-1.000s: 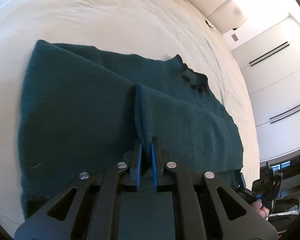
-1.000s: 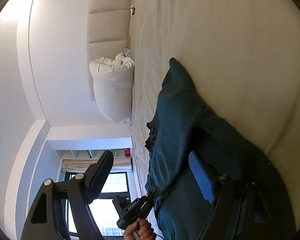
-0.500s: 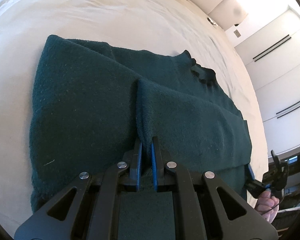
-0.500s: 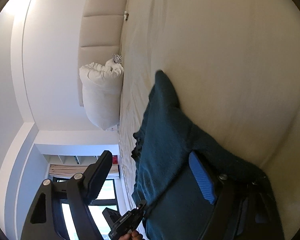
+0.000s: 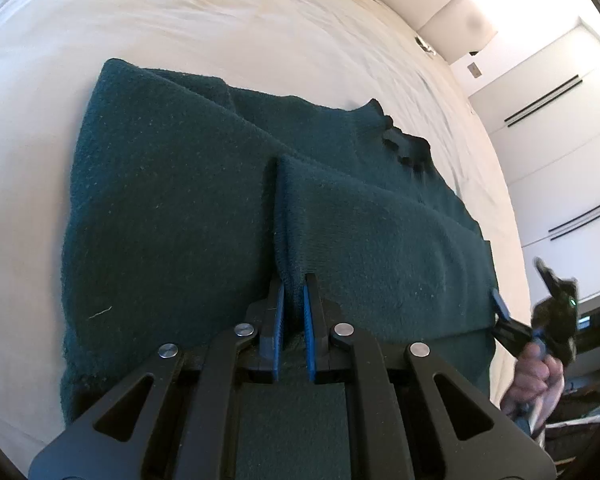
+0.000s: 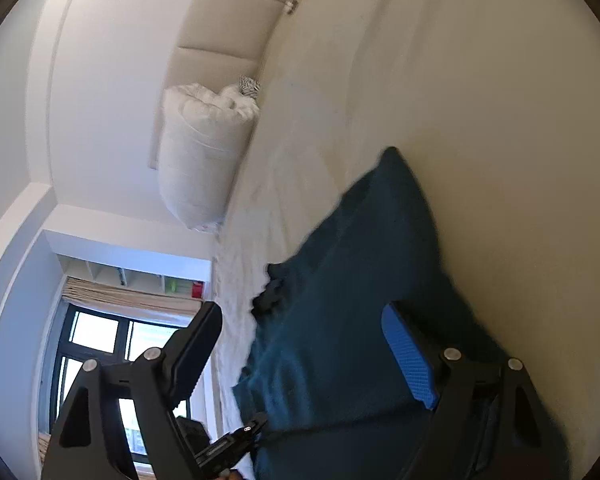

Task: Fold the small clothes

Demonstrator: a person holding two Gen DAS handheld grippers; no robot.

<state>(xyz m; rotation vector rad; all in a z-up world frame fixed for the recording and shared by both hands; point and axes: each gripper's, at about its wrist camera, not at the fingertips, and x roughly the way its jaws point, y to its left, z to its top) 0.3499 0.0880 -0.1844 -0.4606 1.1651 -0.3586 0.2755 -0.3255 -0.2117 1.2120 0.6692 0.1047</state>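
Note:
A dark teal knit sweater (image 5: pixel 172 216) lies on the white bed (image 5: pixel 180 20), its dark collar (image 5: pixel 404 148) at the far right. A folded-over sleeve or side panel (image 5: pixel 380 232) lies across its front. My left gripper (image 5: pixel 293 280) is shut on the near edge of that folded panel. My right gripper (image 6: pixel 304 332) is open, its jaws wide apart over the sweater (image 6: pixel 340 320), holding nothing. It also shows at the sweater's right edge in the left wrist view (image 5: pixel 512 328).
A rolled white duvet (image 6: pixel 204 160) lies against the padded headboard (image 6: pixel 228 20) at the bed's far end. White wardrobe doors (image 5: pixel 560 128) stand beyond the bed. A window (image 6: pixel 100 344) and shelves are across the room. Bare sheet surrounds the sweater.
The left gripper stays shut on the fold while the view has pulled back slightly. The right gripper, open throughout, has swung and shifted beside the sweater's right edge.

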